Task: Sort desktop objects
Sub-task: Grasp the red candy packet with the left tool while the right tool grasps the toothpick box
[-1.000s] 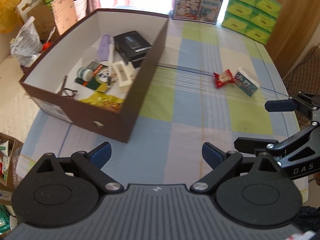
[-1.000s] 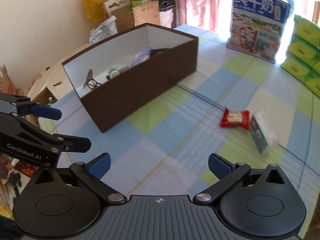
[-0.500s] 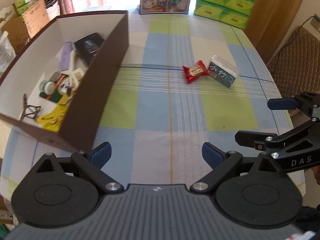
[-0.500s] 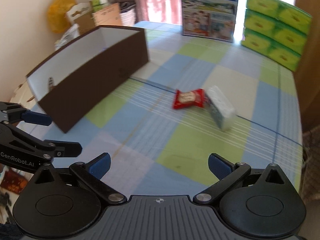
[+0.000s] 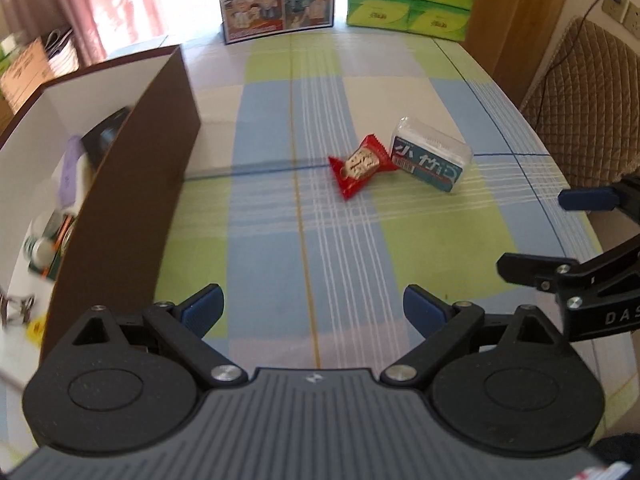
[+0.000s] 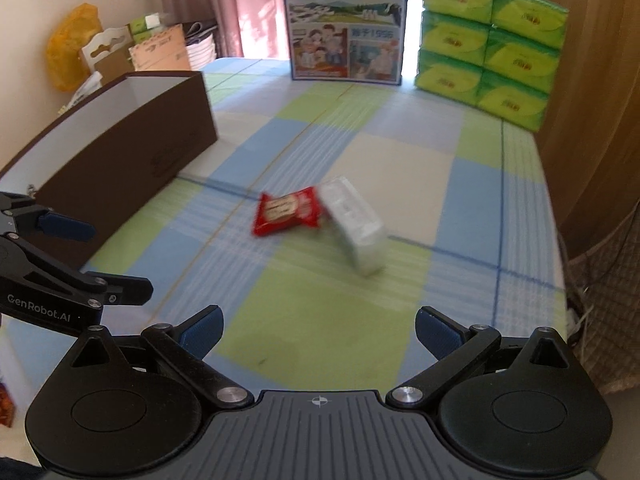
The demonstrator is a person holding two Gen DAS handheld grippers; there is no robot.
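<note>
A red snack packet (image 5: 360, 165) lies mid-table, touching a clear-topped blue and white box (image 5: 431, 158) on its right. Both also show in the right wrist view, the packet (image 6: 287, 212) and the box (image 6: 354, 224). A brown box with white inside (image 5: 132, 176) stands at the left and holds several small items; it also shows in the right wrist view (image 6: 120, 156). My left gripper (image 5: 314, 311) is open and empty above the near table. My right gripper (image 6: 318, 334) is open and empty, near the table's right front.
A milk carton case (image 6: 346, 20) and stacked green tissue packs (image 6: 490, 44) stand at the table's far end. A chair with a quilted cover (image 5: 580, 100) is at the right. Bags and cartons (image 6: 116, 52) sit beyond the brown box.
Both grippers have swung right, away from the brown box and toward the packet and the blue box, which now sit nearer the middle of both views. Both stay open.
</note>
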